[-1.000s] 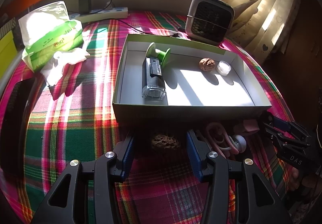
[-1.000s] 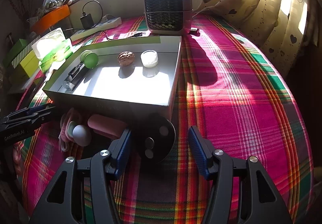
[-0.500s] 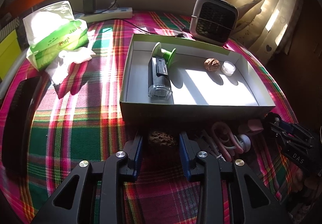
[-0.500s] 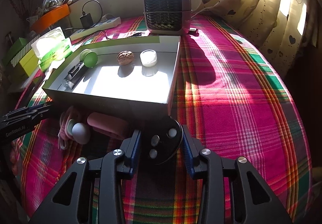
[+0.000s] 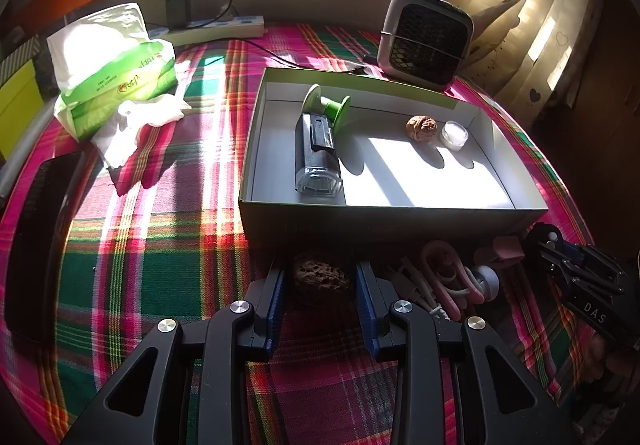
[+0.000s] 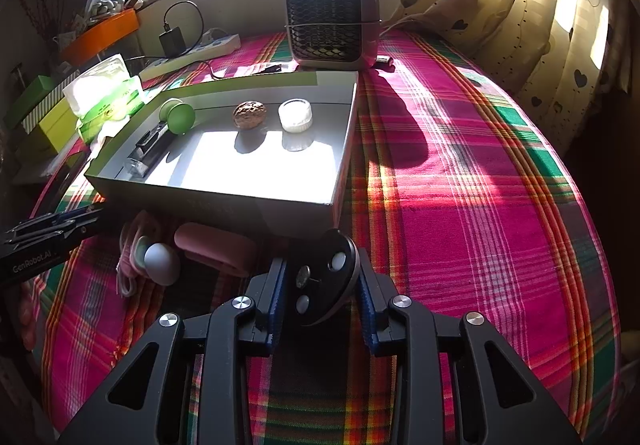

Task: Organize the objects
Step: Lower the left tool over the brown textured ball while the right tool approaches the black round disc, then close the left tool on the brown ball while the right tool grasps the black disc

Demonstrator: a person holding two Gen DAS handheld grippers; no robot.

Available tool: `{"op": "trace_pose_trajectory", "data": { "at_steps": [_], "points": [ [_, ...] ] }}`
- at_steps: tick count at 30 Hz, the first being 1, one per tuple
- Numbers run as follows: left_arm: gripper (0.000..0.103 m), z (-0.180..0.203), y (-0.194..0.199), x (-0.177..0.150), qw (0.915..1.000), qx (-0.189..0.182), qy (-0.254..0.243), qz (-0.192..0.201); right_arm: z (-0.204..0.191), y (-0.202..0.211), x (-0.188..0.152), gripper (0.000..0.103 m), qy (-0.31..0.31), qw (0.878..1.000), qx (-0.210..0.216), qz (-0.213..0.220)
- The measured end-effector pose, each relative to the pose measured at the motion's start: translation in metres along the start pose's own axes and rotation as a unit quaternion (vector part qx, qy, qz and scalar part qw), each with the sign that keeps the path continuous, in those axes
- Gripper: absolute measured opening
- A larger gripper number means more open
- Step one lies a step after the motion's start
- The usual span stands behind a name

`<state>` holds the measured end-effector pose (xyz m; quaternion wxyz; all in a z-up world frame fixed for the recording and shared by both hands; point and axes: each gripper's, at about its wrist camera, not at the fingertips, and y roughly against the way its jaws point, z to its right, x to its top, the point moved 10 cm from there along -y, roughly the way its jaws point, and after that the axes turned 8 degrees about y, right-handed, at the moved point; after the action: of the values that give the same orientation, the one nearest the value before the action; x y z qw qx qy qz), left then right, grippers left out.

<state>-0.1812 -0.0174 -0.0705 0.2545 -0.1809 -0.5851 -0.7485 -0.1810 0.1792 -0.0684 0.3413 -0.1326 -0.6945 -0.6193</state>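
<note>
The dark walnut [image 5: 322,277] is lying on the plaid cloth of the worktop [image 5: 160,245], just in front of the near wall of the open box [image 5: 392,223]. The left tool [image 5: 320,287] is gripping it: the blue pads are pressing on its two sides. The box is lying straight ahead of this tool and higher than the nut, so I judge the coming move is asking for a lift over the wall and then forward.

On the other side, the right tool [image 6: 320,285] has just been closing its jaws, and the round black disc [image 6: 324,277] is standing tilted on its edge between the pads, which seem to be touching it. Here the near right corner of the box is lying ahead and a little to the left.

Inside the box another walnut [image 5: 421,128], a small white jar [image 5: 454,135], a green spool [image 5: 326,107] and a dark device [image 5: 318,153] are already lying
</note>
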Motion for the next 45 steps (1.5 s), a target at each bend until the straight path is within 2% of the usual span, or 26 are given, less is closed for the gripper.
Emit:
{"op": "trace_pose_trajectory", "data": {
  "at_steps": [27,45],
  "points": [
    [0.029,-0.004,0.016,0.003,0.9997,0.014,-0.01,0.019,-0.003,0.012,0.001,0.028,0.0,1.0,0.002,0.016],
    [0.029,0.013,0.037,0.017,0.9987,0.011,-0.024,0.044,-0.004,0.034,0.018,0.028,0.003,0.999,0.001,0.046]
  ]
}}
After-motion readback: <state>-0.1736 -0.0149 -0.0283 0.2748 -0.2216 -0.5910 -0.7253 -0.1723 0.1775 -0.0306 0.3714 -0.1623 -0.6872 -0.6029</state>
